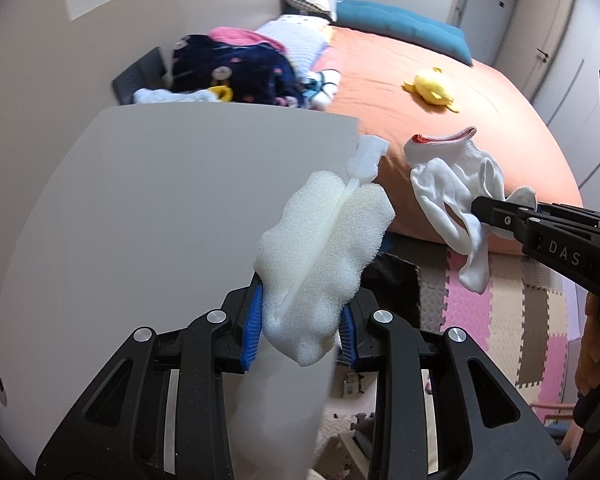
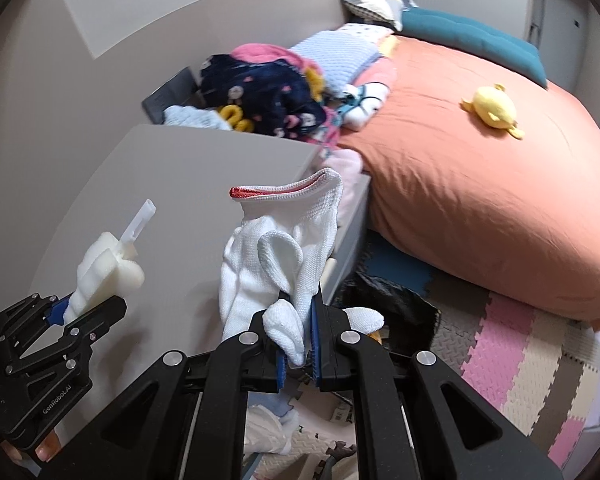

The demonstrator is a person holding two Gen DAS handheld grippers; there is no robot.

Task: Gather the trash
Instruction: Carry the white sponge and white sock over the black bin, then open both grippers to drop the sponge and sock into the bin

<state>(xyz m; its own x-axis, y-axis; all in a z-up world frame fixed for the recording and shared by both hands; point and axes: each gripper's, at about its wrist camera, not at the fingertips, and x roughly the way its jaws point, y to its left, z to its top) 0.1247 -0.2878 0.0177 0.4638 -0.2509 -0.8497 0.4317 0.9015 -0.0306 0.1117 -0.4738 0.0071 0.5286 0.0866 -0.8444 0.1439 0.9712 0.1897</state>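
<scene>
My left gripper (image 1: 300,328) is shut on a white foam sponge brush (image 1: 320,256) with a white plastic stem, held up over the edge of a grey table (image 1: 160,200). It also shows in the right wrist view (image 2: 104,276), at the left. My right gripper (image 2: 298,344) is shut on a white knit glove (image 2: 276,252) with a red-trimmed cuff; the glove hangs from the jaws. In the left wrist view the glove (image 1: 452,196) and right gripper (image 1: 484,208) are at the right, beside the sponge brush.
A bed with an orange cover (image 1: 440,100) lies ahead, with a yellow plush toy (image 1: 432,88), a teal cushion (image 1: 400,24) and a pile of clothes (image 1: 236,68). Pink, beige and grey foam floor mats (image 1: 500,320) lie below right. A black bag (image 2: 392,304) sits on the floor by the table.
</scene>
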